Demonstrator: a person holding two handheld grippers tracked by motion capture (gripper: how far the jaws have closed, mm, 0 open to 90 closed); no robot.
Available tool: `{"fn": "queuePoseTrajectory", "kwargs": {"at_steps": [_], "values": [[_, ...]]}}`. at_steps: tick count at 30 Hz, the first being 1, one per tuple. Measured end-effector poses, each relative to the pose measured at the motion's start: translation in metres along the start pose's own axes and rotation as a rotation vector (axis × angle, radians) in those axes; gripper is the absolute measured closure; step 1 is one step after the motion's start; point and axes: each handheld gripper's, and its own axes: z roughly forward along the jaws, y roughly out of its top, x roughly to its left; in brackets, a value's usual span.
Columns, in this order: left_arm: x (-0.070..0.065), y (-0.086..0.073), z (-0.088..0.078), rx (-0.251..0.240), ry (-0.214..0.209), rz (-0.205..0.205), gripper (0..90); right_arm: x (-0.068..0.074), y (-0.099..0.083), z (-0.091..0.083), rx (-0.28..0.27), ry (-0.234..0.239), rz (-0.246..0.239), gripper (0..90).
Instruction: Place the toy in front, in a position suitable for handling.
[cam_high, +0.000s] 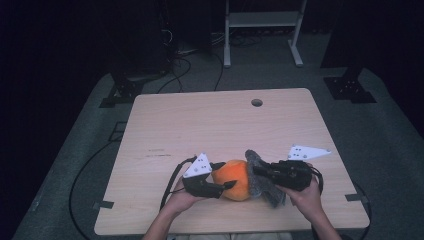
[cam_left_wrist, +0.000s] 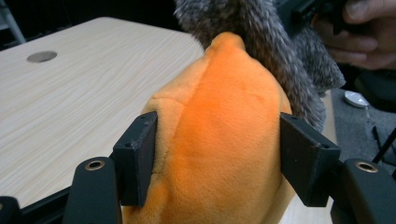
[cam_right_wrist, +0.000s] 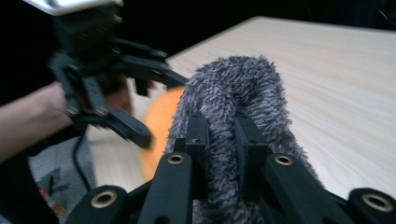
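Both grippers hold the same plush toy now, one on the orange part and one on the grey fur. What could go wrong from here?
1. The left gripper pinches only the soft orange body, so the plush may slip out under a pull.
2. The right gripper clamps a thin fold of grey fur; pulling apart could strain the seam.
3. The toy lies near the table front edge and might drop off if released.

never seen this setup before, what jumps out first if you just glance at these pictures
The bright orange plush at the near edge of the pale wooden table catches the eye first, squeezed between the pads of the left gripper. Right beside it, touching its right side, is a shaggy grey fabric pinched in the shut right gripper. Behind the table the room is dark.
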Motion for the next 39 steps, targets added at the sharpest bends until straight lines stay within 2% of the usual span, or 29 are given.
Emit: {"fn": "queuePoseTrajectory", "kwargs": {"at_steps": [2, 3, 6, 8, 9, 11, 13, 15, 16, 18, 20, 22, 23, 25, 26, 28, 30, 31, 32, 33, 36, 38, 39], "values": [[-0.002, 0.0, 0.0, 0.01, 0.004, 0.01, 34.1, 0.002, -0.002, 0.004, 0.014, 0.0, -0.003, 77.2], [-0.001, -0.002, 0.001, 0.01, 0.003, 0.006, 32.4, 0.0, -0.005, 0.008, 0.039, -0.016, 0.006, 77.2], [0.006, -0.006, 0.001, 0.005, -0.025, -0.039, 23.4, -0.011, -0.016, 0.013, 0.067, -0.008, 0.058, 77.2], [0.012, -0.009, -0.002, -0.013, -0.052, -0.066, 18.1, -0.014, -0.018, 0.014, 0.096, -0.045, 0.051, 77.1], [0.014, -0.012, -0.003, -0.019, -0.066, -0.08, 16.7, -0.016, -0.019, 0.013, 0.095, -0.042, 0.063, 77.1], [0.018, -0.018, 0.0, 0.016, -0.088, -0.108, 12.7, -0.018, -0.02, 0.012, 0.091, -0.038, 0.075, 77.0], [0.021, -0.026, 0.006, 0.058, -0.132, -0.143, 8.6, -0.02, -0.021, 0.012, 0.095, -0.04, 0.077, 76.8], [0.02, -0.029, 0.009, 0.051, -0.121, -0.131, 9.5, -0.021, -0.022, 0.012, 0.102, -0.049, 0.084, 76.8], [0.018, -0.027, 0.008, 0.048, -0.113, -0.119, 12.8, -0.021, -0.022, 0.012, 0.103, -0.049, 0.088, 76.9], [0.014, -0.022, 0.005, 0.02, -0.064, -0.088, 24.4, -0.023, -0.021, 0.01, 0.091, -0.049, 0.094, 77.2], [0.013, -0.017, 0.002, 0.004, -0.031, -0.082, 30.5, -0.022, -0.016, 0.003, 0.034, -0.033, 0.102, 77.4], [0.012, -0.012, 0.0, 0.0, 0.001, -0.08, 31.9, -0.017, -0.01, -0.004, -0.039, 0.024, 0.095, 77.4], [0.013, -0.011, -0.001, 0.008, 0.002, -0.082, 31.9, -0.013, -0.007, -0.006, -0.061, 0.034, 0.084, 77.4], [0.013, -0.012, 0.0, 0.01, 0.002, -0.084, 31.9, -0.009, -0.006, -0.002, -0.043, 0.035, 0.057, 77.1], [0.013, -0.012, 0.0, 0.021, 0.009, -0.084, 31.9, -0.009, -0.008, 0.003, -0.014, 0.02, 0.047, 76.9], [0.015, -0.015, 0.0, 0.028, 0.018, -0.096, 31.7, -0.014, -0.017, 0.013, 0.048, -0.007, 0.058, 76.6], [0.019, -0.017, -0.002, 0.01, 0.02, -0.136, 31.2, -0.021, -0.02, 0.015, 0.099, -0.043, 0.076, 76.4], [0.02, -0.018, -0.002, 0.005, 0.016, -0.15, 30.7, -0.023, -0.021, 0.015, 0.121, -0.077, 0.067, 76.5], [0.02, -0.02, -0.001, 0.001, 0.013, -0.156, 30.1, -0.023, -0.021, 0.013, 0.12, -0.09, 0.064, 76.5], [0.019, -0.021, 0.0, 0.0, 0.011, -0.154, 29.3, -0.021, -0.019, 0.01, 0.087, -0.071, 0.067, 76.5], [0.01, -0.016, 0.006, 0.01, 0.017, -0.11, 27.1, -0.01, -0.01, 0.007, 0.029, -0.036, 0.025, 76.3], [0.007, -0.014, 0.008, 0.023, 0.013, -0.096, 23.8, -0.009, -0.009, 0.011, 0.053, -0.051, 0.005, 76.4], [0.008, -0.015, 0.007, 0.018, -0.009, -0.104, 21.7, -0.012, -0.012, 0.013, 0.058, -0.049, 0.024, 76.4]]}}
